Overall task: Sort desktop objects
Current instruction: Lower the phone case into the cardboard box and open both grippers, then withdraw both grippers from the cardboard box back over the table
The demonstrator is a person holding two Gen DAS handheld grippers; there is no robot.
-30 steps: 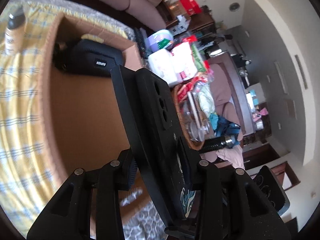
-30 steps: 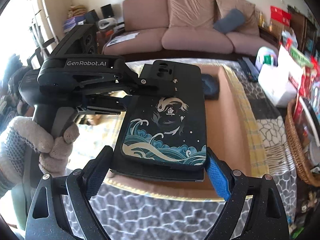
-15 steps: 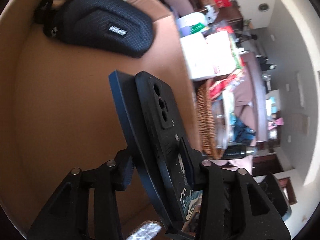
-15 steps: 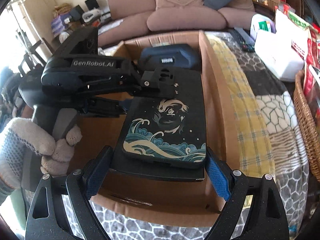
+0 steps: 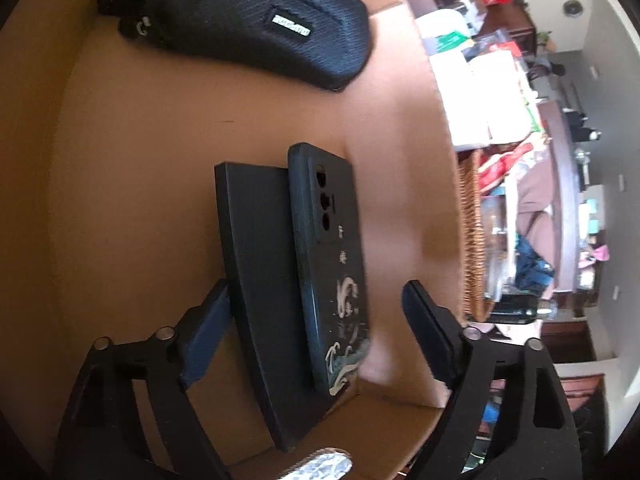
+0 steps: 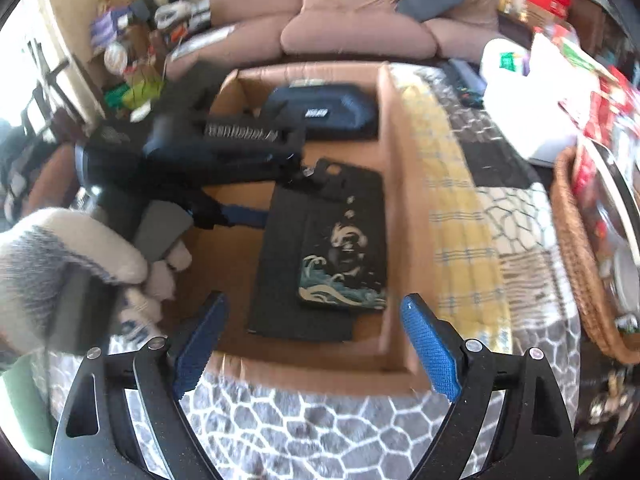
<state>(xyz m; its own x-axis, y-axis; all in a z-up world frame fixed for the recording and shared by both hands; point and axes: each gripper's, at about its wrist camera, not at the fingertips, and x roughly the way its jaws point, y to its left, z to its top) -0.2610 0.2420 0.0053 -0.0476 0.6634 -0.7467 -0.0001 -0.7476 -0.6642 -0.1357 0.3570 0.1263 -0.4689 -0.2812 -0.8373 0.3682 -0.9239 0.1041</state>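
Phone case (image 6: pixel 344 248) on black board (image 6: pixel 280 280) lies in box (image 6: pixel 394 216) near pouch (image 6: pixel 320 110); left tool (image 5: pixel 316 328) jaws just opened w/ board between, right tool (image 6: pixel 316 344) apart & empty: left pad may snag board on withdrawal.

— What do we see carrying it all?
— A surface under a grey honeycomb-patterned cover (image 6: pixel 304 424). On it rests an open cardboard box (image 6: pixel 394 216).
— And beside the box?
— A yellow checked cloth (image 6: pixel 460 216) on the box's right; beyond that, a wicker basket (image 6: pixel 576 280).
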